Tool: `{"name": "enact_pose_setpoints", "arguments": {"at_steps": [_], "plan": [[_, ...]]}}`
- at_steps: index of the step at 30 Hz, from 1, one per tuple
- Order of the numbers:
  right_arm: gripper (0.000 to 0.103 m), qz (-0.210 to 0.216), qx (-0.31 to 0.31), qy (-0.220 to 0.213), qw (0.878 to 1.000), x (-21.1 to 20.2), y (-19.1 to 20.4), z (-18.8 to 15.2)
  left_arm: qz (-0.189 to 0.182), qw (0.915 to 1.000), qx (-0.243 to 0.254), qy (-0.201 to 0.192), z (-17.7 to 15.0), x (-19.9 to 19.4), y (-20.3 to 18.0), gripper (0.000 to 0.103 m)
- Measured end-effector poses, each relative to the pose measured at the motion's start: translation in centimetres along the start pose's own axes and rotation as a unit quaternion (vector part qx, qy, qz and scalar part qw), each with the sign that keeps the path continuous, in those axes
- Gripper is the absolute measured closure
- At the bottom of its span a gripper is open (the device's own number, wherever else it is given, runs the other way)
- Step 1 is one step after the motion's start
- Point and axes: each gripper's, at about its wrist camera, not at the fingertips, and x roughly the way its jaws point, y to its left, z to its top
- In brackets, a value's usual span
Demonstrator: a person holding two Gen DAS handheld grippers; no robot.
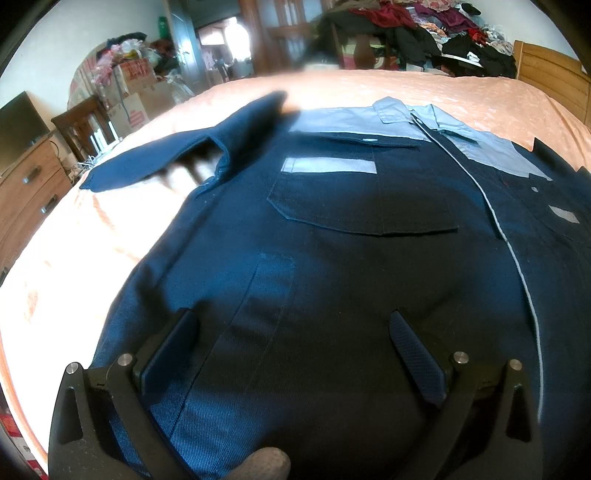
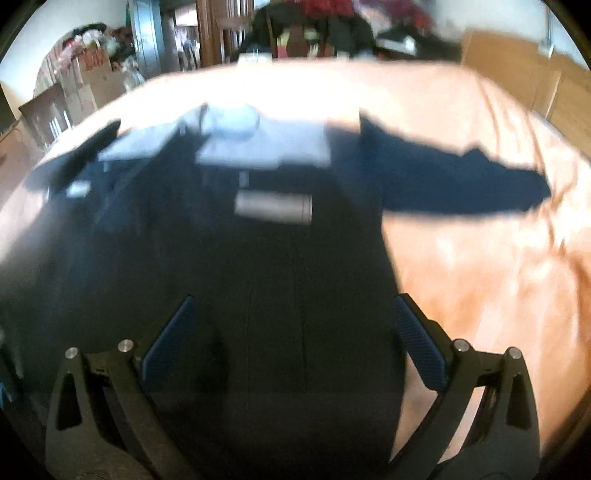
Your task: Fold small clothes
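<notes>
Grippers are hovering wide apart, holding nothing: left gripper (image 1: 291, 321), right gripper (image 2: 291, 306). Navy shirt (image 1: 332, 280) is lying spread beneath both on the peach bedspread (image 2: 480, 277).

A bed (image 1: 369, 86) with a peach cover fills the middle of both views, brightly lit across its far half. At its upper right stands a wooden headboard (image 1: 550, 74). Heaped clothes (image 1: 436, 26) run along the top right. At upper left, a pale wall (image 1: 55, 48) backs stacked boxes (image 1: 129, 88) and a wooden chair (image 1: 79, 125). A dresser (image 1: 26, 188) with a dark screen (image 1: 18, 122) on it sits at the left edge. A doorway (image 1: 225, 48) opens at top centre, beside wooden doors (image 1: 288, 33).
</notes>
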Motion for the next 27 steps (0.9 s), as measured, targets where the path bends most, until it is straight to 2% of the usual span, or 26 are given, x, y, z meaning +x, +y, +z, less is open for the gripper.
{"name": "enact_pose_setpoints", "arguments": {"at_steps": [2,4,5,7,8,10,12,27], "plan": [[0.000,-0.020,-0.013,-0.014,1.000,0.5,0.4,2.2,0.000,1.0000,0.000,0.000,0.0,0.0,0.0,0.000],[0.000,-0.016,-0.025,0.000,1.000,2.4,0.5,3.6,0.000,1.0000,0.000,0.000,0.0,0.0,0.0,0.000],[0.000,-0.007,-0.034,0.032,0.999,4.1,0.6,3.8,0.000,1.0000,0.000,0.000,0.0,0.0,0.0,0.000],[0.000,-0.001,-0.047,0.129,0.990,8.6,0.5,2.4,0.000,1.0000,0.000,0.000,0.0,0.0,0.0,0.000],[0.000,0.020,-0.025,0.124,0.992,9.3,0.0,1.6,0.000,1.0000,0.000,0.000,0.0,0.0,0.0,0.000],[0.000,0.044,0.002,0.071,0.996,8.8,-1.2,0.5,0.000,1.0000,0.000,0.000,0.0,0.0,0.0,0.000],[0.000,0.036,0.000,0.061,0.998,8.5,-1.1,0.2,-0.001,1.0000,-0.001,-0.001,0.0,0.0,0.0,0.000],[0.000,0.044,0.006,0.061,0.997,8.2,-0.8,0.0,-0.001,1.0000,-0.001,-0.001,0.1,0.0,0.1,0.000]]}}
